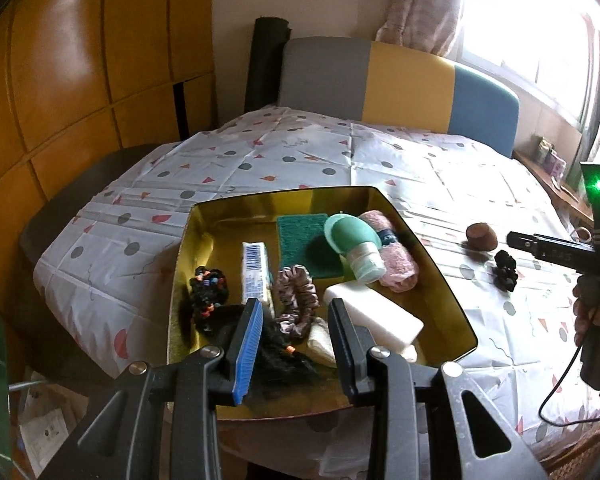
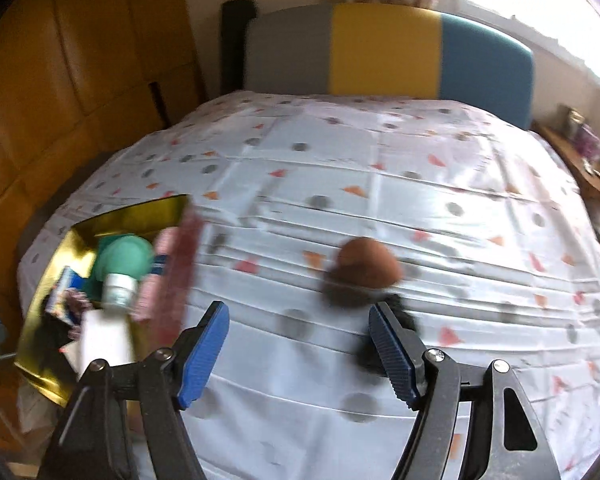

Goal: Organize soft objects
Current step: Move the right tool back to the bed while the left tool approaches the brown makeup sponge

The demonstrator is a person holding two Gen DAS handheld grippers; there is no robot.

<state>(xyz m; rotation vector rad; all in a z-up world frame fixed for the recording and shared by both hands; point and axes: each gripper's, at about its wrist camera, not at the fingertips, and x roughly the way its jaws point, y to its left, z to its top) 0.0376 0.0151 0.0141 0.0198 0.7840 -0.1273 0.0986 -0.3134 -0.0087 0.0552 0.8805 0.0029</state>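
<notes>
A gold tray (image 1: 436, 264) on the table holds soft items: a green sponge (image 1: 300, 240), a green squeeze bottle (image 1: 350, 240), a pink towel roll (image 1: 394, 256), a pink scrunchie (image 1: 296, 300), a beaded black hair tie (image 1: 208, 292), a white block (image 1: 376, 316) and a barcode packet (image 1: 254, 272). My left gripper (image 1: 296, 320) is open and empty above the tray's near side. A brown round puff (image 2: 366, 260) and a black scrunchie (image 2: 404, 316) lie on the cloth outside the tray. My right gripper (image 2: 300, 340) is open and empty just before them; the view is blurred.
The table wears a white cloth with dots and triangles (image 1: 300, 152). A grey, yellow and blue chair back (image 1: 400, 88) stands behind it. Wooden cabinets (image 1: 60, 80) are at the left, a window (image 1: 540, 20) at the right. The tray also shows at the right wrist view's left (image 2: 76, 236).
</notes>
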